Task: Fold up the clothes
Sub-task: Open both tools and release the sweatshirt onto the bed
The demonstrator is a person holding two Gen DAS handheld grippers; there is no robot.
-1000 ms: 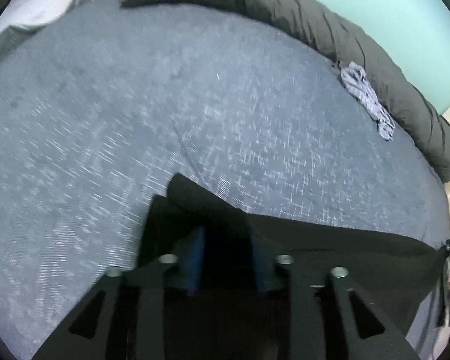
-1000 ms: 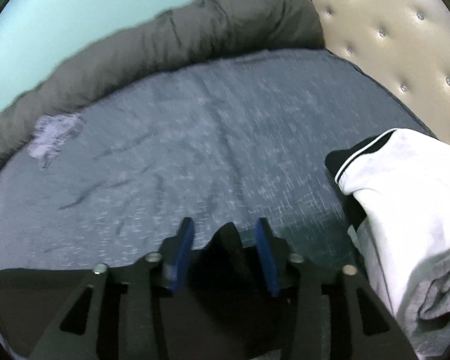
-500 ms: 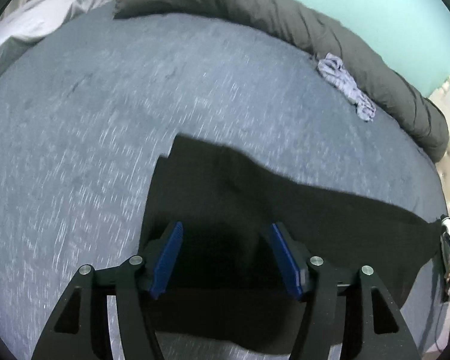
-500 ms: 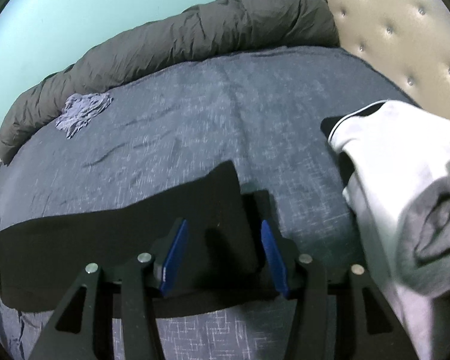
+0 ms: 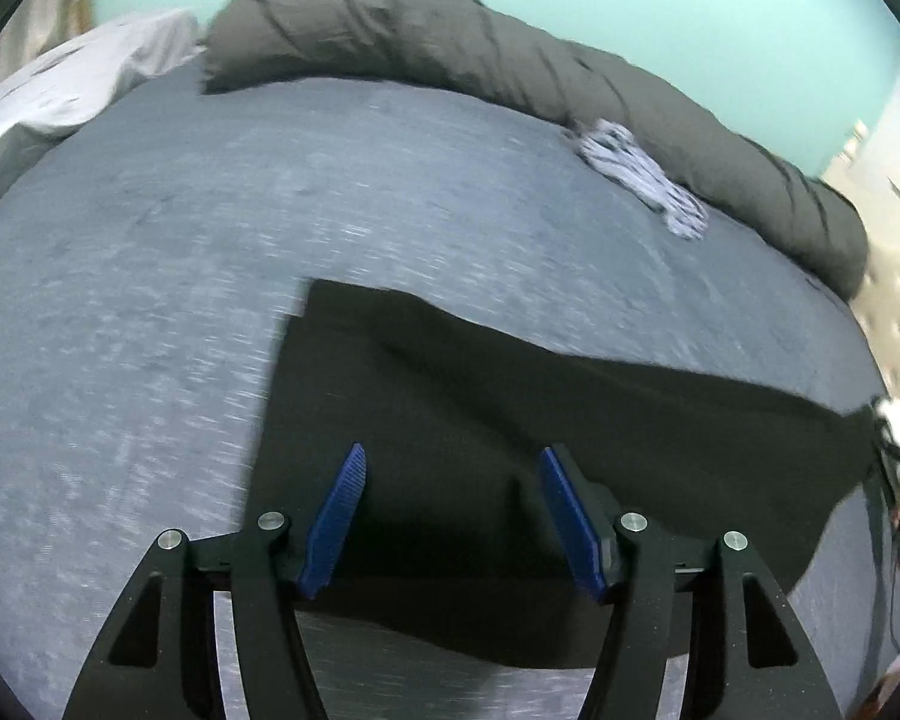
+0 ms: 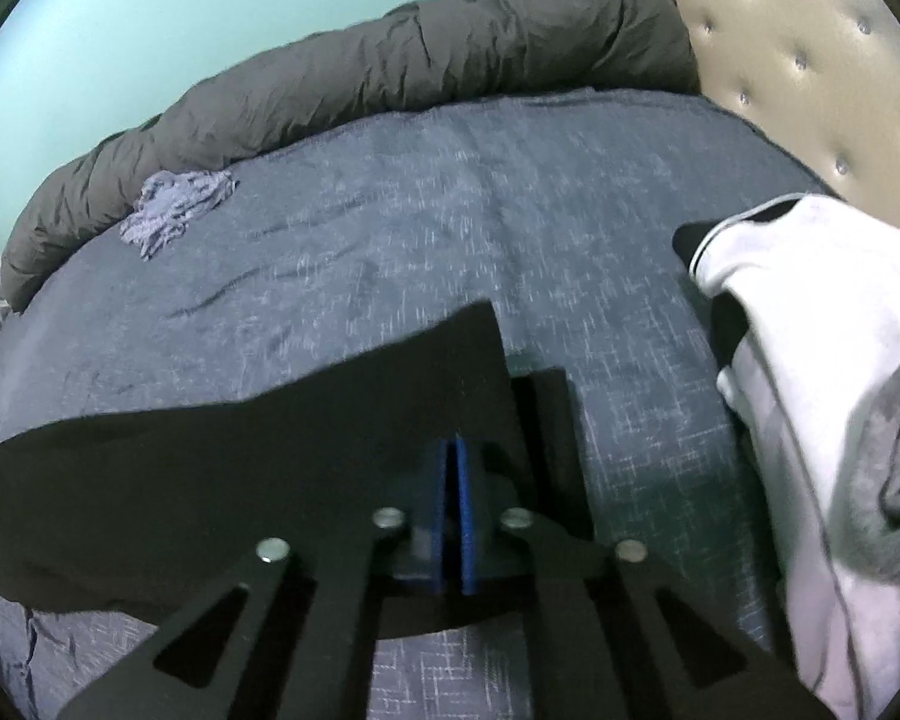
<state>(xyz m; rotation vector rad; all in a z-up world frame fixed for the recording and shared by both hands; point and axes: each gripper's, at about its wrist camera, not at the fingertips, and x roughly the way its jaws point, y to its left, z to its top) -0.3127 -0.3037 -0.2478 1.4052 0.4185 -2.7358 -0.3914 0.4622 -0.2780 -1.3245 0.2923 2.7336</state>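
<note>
A black garment lies spread flat in a long band on the grey-blue bed sheet. My left gripper hovers over its left end, blue pads wide apart and nothing between them. In the right wrist view the same black garment runs off to the left. My right gripper sits over its right end with the pads pressed together. No fold of cloth shows between them.
A rolled dark grey duvet lines the far side of the bed, with a small crumpled striped cloth against it. A white garment and a grey one are piled at the right, by the tufted headboard.
Both grippers let go of the black garment, which now lies flat. The left gripper opened wide and drew back and up. The right gripper's pads have since snapped together.
</note>
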